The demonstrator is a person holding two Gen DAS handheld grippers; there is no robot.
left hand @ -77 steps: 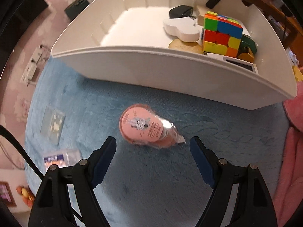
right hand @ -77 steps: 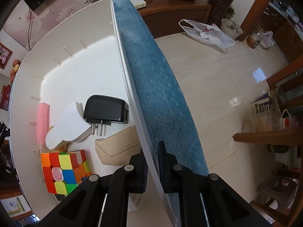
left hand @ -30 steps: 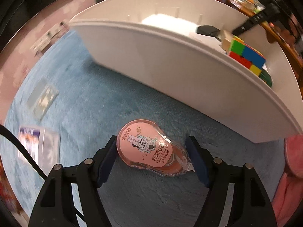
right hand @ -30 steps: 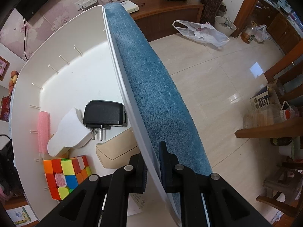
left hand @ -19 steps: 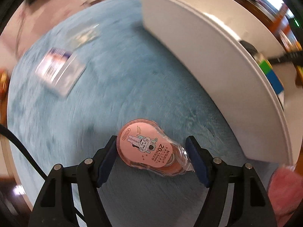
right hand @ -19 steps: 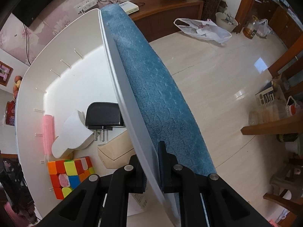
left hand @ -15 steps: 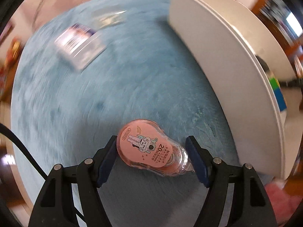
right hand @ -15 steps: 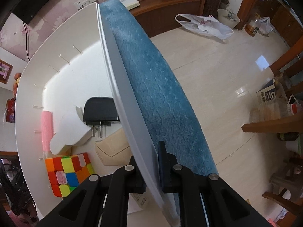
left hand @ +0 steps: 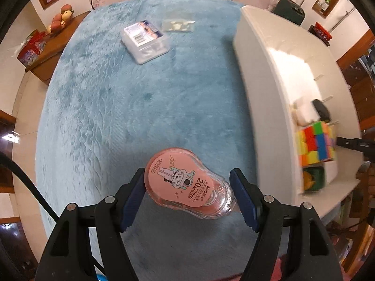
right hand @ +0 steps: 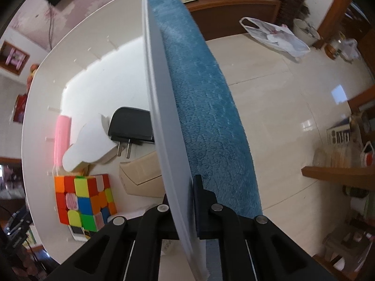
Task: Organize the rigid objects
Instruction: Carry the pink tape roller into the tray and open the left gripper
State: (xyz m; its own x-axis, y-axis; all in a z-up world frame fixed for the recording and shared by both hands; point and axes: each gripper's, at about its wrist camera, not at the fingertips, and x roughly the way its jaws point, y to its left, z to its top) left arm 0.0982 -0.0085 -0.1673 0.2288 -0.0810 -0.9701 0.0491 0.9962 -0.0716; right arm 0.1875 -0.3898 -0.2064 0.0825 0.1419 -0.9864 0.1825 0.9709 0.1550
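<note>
We see the left gripper point(left hand: 187, 194) clamped on a pink correction tape point(left hand: 186, 183) at lower centre, above the blue cloth point(left hand: 131, 107). The white bin point(left hand: 269, 89) sits at right (puzzle cube point(left hand: 315, 142) inside). The right gripper point(right hand: 187, 201) pinches the bin's wall at the bottom of its frame, jaws nearly together.

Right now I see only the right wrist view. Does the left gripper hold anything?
Observer: Yes. The left gripper holds a pink correction tape between its fingers, over the blue cloth.
Operator: Does anything else lie on that cloth?
Observer: Two things: a clear plastic box and a flat clear packet, both outside the white bin.
</note>
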